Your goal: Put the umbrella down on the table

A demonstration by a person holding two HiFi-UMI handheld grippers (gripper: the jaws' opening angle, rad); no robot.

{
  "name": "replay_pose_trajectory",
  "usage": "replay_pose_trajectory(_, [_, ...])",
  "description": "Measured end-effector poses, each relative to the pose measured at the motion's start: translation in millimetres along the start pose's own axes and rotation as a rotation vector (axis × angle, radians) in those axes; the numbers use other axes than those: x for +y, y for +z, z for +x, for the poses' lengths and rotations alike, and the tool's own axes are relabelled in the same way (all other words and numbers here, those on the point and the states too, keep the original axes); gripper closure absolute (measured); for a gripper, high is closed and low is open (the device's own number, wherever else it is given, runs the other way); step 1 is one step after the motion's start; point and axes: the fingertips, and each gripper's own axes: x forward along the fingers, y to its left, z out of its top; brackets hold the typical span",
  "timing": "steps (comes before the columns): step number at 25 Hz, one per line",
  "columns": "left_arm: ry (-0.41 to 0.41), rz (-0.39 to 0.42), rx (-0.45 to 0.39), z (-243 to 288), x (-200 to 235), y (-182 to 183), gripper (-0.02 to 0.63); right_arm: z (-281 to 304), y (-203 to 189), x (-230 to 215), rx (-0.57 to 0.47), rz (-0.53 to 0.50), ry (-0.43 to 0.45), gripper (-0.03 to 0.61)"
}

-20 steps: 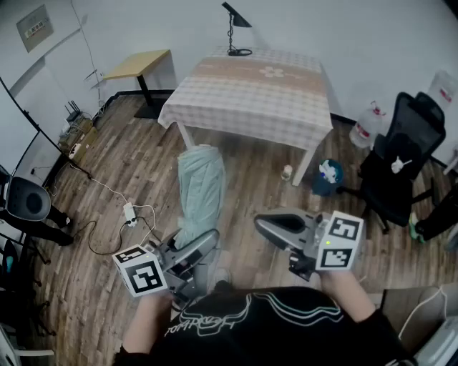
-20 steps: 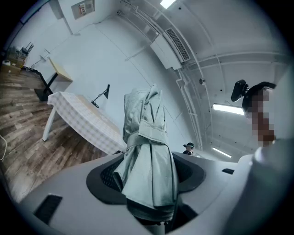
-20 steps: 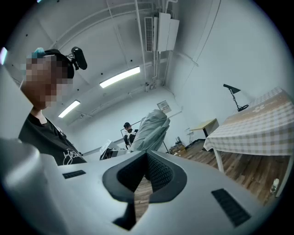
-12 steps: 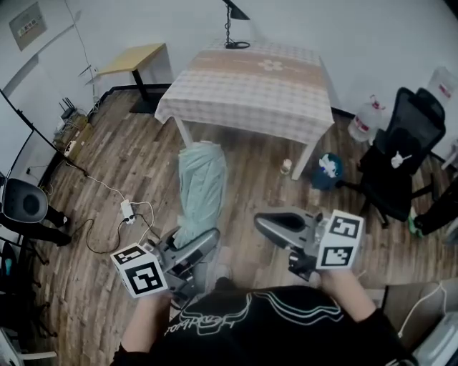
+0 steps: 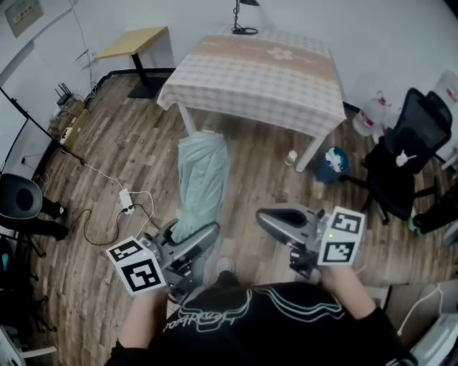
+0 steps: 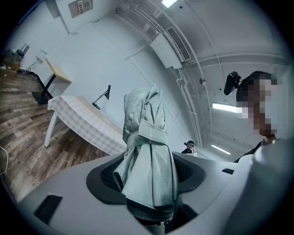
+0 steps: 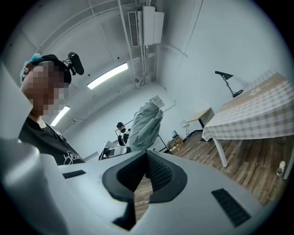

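A folded pale green umbrella point(image 5: 202, 179) stands up and forward out of my left gripper point(image 5: 207, 234), whose jaws are shut on its lower end. In the left gripper view the umbrella point(image 6: 147, 151) fills the space between the dark pads, its strap wrapped round it. The table point(image 5: 257, 71), under a checked cloth, is ahead of me, and the umbrella's tip is short of its near edge. My right gripper point(image 5: 263, 216) is level at the right, its jaws shut with nothing in them. From the right gripper view the umbrella point(image 7: 144, 121) shows behind the jaws.
A black desk lamp point(image 5: 243, 18) stands at the table's far edge. A black office chair point(image 5: 401, 164), a blue bin point(image 5: 331, 164) and a small bottle point(image 5: 291, 157) are at the right of the table. A power strip with cables point(image 5: 125, 200) lies on the wooden floor, left.
The head view has shifted a little and my left gripper sits slightly lower left in it. The umbrella stays in the same grip and the right gripper has kept still.
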Motion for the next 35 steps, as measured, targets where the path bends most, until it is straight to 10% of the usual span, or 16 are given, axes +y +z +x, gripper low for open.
replay_pose_trajectory(15, [0.01, 0.054, 0.008, -32.0, 112.0, 109.6, 0.357, 128.9, 47.4, -51.0, 0.017, -0.008, -0.079, 0.568])
replay_pose_trajectory(35, [0.006, 0.13, -0.008, -21.3, 127.8, 112.9, 0.357, 136.4, 48.5, -74.7, -0.009, -0.088, -0.063, 0.568])
